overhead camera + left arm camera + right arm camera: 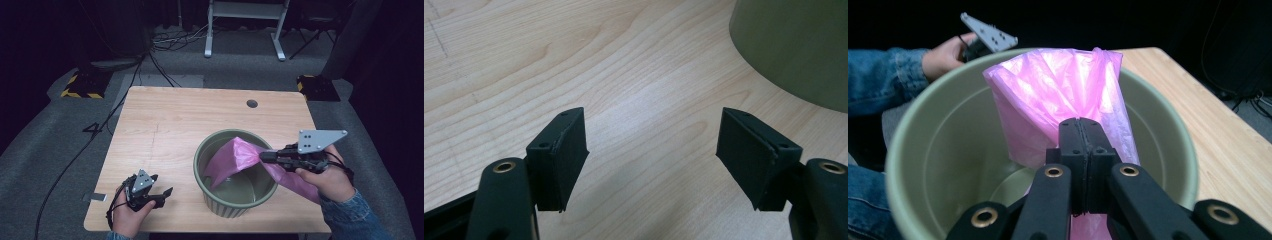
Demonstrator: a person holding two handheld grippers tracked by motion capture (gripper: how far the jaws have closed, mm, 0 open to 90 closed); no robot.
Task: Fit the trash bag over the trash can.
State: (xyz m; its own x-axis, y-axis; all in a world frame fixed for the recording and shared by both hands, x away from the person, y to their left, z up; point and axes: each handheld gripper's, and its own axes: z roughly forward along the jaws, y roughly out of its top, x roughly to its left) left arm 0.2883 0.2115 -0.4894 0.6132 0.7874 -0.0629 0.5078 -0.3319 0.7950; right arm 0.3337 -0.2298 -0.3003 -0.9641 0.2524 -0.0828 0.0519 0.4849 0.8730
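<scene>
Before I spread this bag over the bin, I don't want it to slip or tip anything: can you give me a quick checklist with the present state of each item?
1. Right gripper shut on the pink bag: ok.
2. Part of the bag already inside the bin: ok.
3. Bag's mouth opened out over the rim: not ok, it is bunched in the jaws.
4. Left gripper open and free to take the other edge: ok.
5. Left gripper near the bin: ok, bin wall just ahead of it.
6. Bin upright on the table, away from the edges: ok.
</scene>
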